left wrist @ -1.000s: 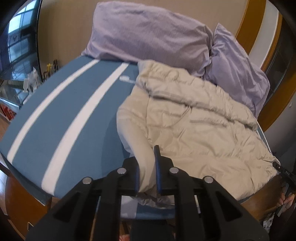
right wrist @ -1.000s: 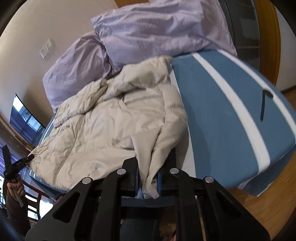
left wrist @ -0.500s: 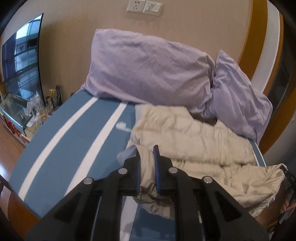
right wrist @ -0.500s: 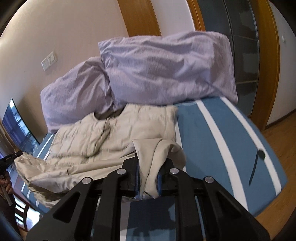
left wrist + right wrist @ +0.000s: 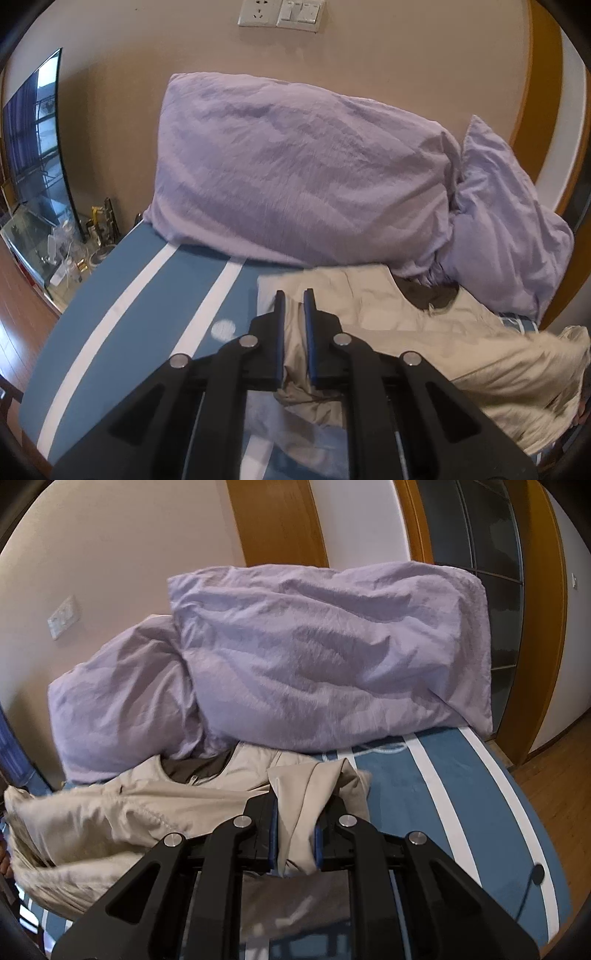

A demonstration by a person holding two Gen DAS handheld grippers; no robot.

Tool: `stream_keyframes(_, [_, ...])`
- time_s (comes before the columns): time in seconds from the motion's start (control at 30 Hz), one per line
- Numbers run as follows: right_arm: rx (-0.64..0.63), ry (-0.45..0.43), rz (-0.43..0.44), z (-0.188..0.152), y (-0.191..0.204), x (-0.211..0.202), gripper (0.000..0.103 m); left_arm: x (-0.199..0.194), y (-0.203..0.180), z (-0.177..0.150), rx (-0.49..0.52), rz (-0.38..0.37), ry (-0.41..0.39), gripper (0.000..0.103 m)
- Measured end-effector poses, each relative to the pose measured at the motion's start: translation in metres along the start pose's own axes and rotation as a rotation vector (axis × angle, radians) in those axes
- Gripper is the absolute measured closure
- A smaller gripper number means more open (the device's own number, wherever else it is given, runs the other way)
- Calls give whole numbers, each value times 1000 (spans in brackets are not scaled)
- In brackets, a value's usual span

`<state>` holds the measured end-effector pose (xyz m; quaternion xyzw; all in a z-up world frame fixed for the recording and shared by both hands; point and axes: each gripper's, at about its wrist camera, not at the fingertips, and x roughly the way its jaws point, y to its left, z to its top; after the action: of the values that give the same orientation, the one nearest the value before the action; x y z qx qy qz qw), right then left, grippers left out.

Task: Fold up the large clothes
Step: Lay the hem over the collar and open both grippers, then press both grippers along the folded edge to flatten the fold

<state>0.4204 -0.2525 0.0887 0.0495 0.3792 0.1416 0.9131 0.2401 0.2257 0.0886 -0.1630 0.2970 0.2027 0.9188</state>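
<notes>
Beige jacket (image 5: 424, 325) lies on the striped bed (image 5: 140, 295) below two lilac pillows (image 5: 295, 166). Left gripper (image 5: 294, 295) and right gripper (image 5: 294, 808) each pinch a fold; its far end blurs off-frame.

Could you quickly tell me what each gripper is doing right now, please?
Left gripper: closed on a fold of the beige jacket.
Right gripper: closed on another fold of the beige jacket.
</notes>
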Motion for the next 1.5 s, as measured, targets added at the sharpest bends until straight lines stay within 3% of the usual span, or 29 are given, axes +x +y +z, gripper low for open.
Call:
stream_keyframes(0.37, [102, 120, -24, 21, -16, 127, 88, 99, -12, 39, -6, 86, 6, 99])
stream_keyframes(0.57, [135, 153, -60, 19, -18, 168, 88, 146, -16, 33, 10, 95, 64, 101])
stream_keyframes(0.77, [195, 183, -112, 12, -26, 189, 88, 163, -13, 27, -4, 80, 105, 98])
stream_keyframes(0.9, [259, 216, -63, 11, -37, 188, 83, 154, -11, 22, -19, 53, 116, 66])
stream_keyframes(0.93, [277, 222, -44, 11, -41, 183, 79, 149, -12, 19, -16, 39, 114, 63])
stream_keyframes(1.0, [314, 215, -18, 11, -48, 172, 62, 141, -17, 15, -3, 21, 114, 58])
stream_keyframes(1.07, [332, 178, -6, 13, -52, 151, 36, 132, -26, 9, 15, -2, 116, 51])
stream_keyframes(1.27, [225, 133, 32, 15, -28, 110, 34, 112, -67, -15, 91, -80, 132, 42])
stream_keyframes(1.5, [16, 148, 133, -2, 55, 103, 34, 85, -106, -45, 165, -140, 113, 35])
